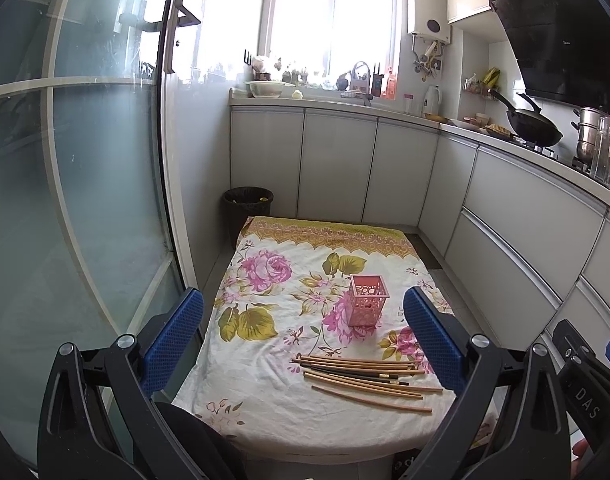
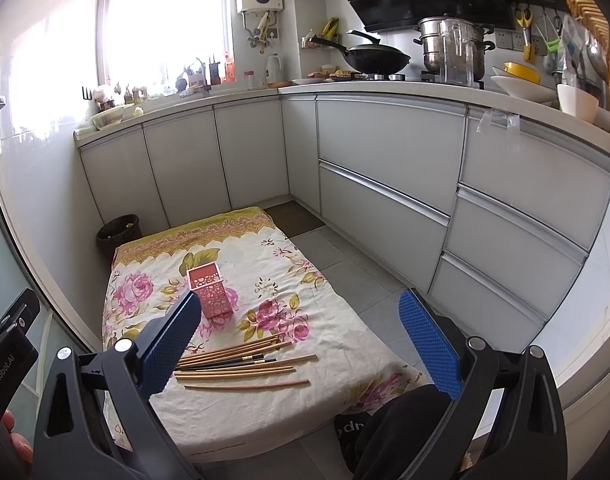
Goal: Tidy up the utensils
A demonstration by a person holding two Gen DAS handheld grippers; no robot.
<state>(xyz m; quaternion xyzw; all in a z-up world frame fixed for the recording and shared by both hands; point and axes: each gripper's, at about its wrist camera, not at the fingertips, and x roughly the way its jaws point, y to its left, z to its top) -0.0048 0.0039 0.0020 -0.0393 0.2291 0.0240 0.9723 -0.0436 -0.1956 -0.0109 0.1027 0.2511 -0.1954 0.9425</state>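
A pink perforated utensil holder (image 1: 367, 305) stands upright and empty on a low table covered by a floral cloth (image 1: 265, 412). Several wooden and dark chopsticks (image 1: 365, 376) lie in a loose pile on the cloth in front of the holder. My left gripper (image 1: 303, 316) is open and empty, held above the table's near end. In the right wrist view the holder (image 2: 209, 294) and the chopsticks (image 2: 241, 364) lie left of centre. My right gripper (image 2: 299, 320) is open and empty, above the table's near right edge.
A black waste bin (image 1: 247, 210) stands beyond the table's far left corner. White cabinets (image 2: 385, 184) run along the back and right, with a wok (image 2: 369, 60) and pots on the counter. A glass door (image 1: 85, 200) is at the left. Grey floor tiles (image 2: 345, 280) lie right of the table.
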